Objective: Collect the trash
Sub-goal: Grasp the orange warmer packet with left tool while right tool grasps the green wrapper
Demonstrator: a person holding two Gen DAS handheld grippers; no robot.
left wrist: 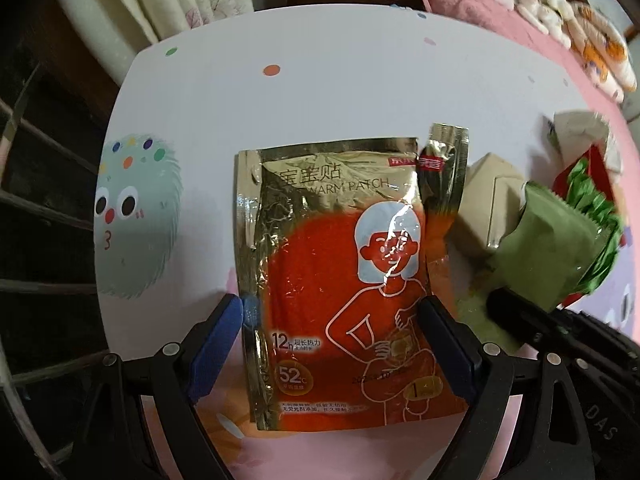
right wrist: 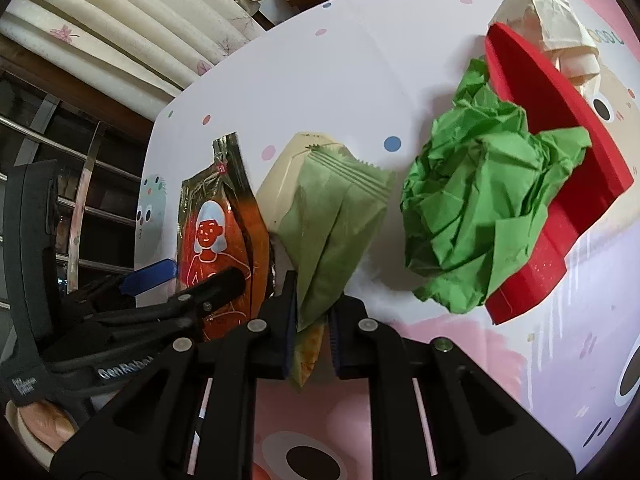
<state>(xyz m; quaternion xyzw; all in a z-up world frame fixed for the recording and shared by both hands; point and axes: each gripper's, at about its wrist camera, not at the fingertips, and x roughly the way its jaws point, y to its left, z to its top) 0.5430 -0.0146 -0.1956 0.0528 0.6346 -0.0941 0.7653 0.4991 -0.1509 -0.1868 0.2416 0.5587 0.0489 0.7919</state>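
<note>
An orange-and-gold warm patch wrapper (left wrist: 340, 280) lies flat on the cartoon-print table (left wrist: 280, 100). My left gripper (left wrist: 334, 320) points down over it, open, one blue-padded finger at each side edge of the wrapper. In the right wrist view that left gripper (right wrist: 206, 271) straddles the same wrapper (right wrist: 212, 232). My right gripper (right wrist: 314, 320) is shut on the narrow lower end of a dull green sachet wrapper (right wrist: 336, 216), which stands up from the pads over a beige box (right wrist: 280, 184). The sachet (left wrist: 552, 240) also shows at the right of the left wrist view.
A crumpled bright green paper (right wrist: 488, 208) rests against a red tray (right wrist: 560, 184), with crumpled white paper (right wrist: 552, 28) behind it. A second gold wrapper (left wrist: 444, 172) overlaps the patch's right edge. Curtains and a metal rack stand left of the table; a pink bed lies behind it.
</note>
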